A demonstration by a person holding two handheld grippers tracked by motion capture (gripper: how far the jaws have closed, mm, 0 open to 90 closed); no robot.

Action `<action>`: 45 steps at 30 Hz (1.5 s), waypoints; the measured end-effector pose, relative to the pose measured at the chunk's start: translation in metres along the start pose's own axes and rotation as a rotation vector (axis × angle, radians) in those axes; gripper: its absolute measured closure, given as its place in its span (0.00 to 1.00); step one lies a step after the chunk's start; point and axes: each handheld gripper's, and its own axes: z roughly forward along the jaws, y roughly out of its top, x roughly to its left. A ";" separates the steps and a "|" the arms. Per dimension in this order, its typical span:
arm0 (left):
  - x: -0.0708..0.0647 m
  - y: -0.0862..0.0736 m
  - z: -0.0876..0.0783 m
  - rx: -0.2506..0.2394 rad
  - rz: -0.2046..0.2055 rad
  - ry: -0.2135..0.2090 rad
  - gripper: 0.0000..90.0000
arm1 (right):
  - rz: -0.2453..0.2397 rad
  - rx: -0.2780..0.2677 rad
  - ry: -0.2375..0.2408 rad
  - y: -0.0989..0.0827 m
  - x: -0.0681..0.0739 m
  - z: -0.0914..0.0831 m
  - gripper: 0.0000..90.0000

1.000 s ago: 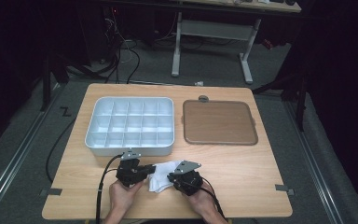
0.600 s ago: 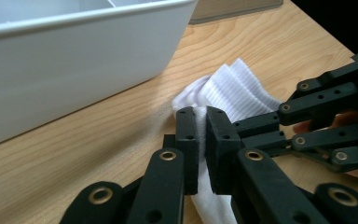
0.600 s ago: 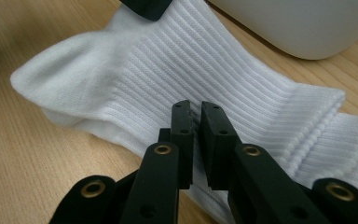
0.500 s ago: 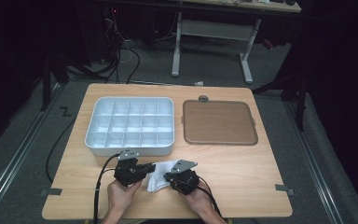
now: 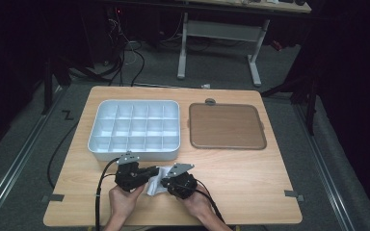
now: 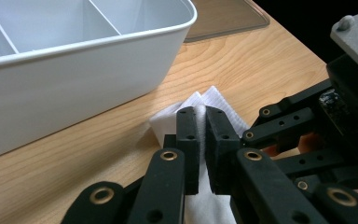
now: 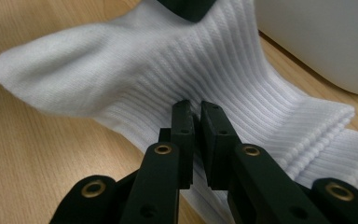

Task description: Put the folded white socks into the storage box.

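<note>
Item: white ribbed sock point(image 7: 158, 60), lying flat on the bench point(image 5: 250, 178) near its front edge, just in front of the white compartment tray point(image 5: 136, 129).

I hold it at two spots. My left gripper point(image 6: 201, 122) has its fingers pressed together, pinching a fold of the fabric. My right gripper point(image 7: 195, 116) pinches the ribbed leg likewise. I judge the paired grip serves to fold or stretch it.

Orientation: in the right gripper view the long axis runs diagonally, toe upper left, cuff lower right.

Also present: brown lid point(image 5: 226, 126), lying well apart.
</note>
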 end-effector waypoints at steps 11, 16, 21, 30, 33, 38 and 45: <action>0.012 0.003 -0.001 0.012 -0.017 0.054 0.95 | 0.011 -0.020 -0.014 0.004 0.001 -0.011 0.89; 0.013 0.003 -0.001 0.019 -0.017 0.062 0.95 | 0.017 -0.066 -0.063 0.005 -0.006 -0.031 0.85; 0.012 0.002 -0.001 0.021 -0.017 0.063 0.95 | 0.077 -0.074 -0.114 -0.002 -0.021 -0.042 0.80; 0.012 0.003 -0.002 0.016 -0.018 0.073 0.95 | 0.117 -0.064 -0.151 -0.012 -0.036 -0.046 0.79; 0.011 0.003 -0.002 0.017 -0.017 0.068 0.95 | 0.129 -0.042 -0.151 -0.015 -0.039 -0.040 0.80; 0.007 0.005 -0.002 0.015 -0.018 0.058 0.95 | 0.151 -0.002 -0.139 -0.019 -0.044 -0.032 0.80; 0.005 0.006 -0.001 0.015 -0.030 0.043 0.95 | 0.145 0.011 -0.108 -0.021 -0.044 -0.025 0.85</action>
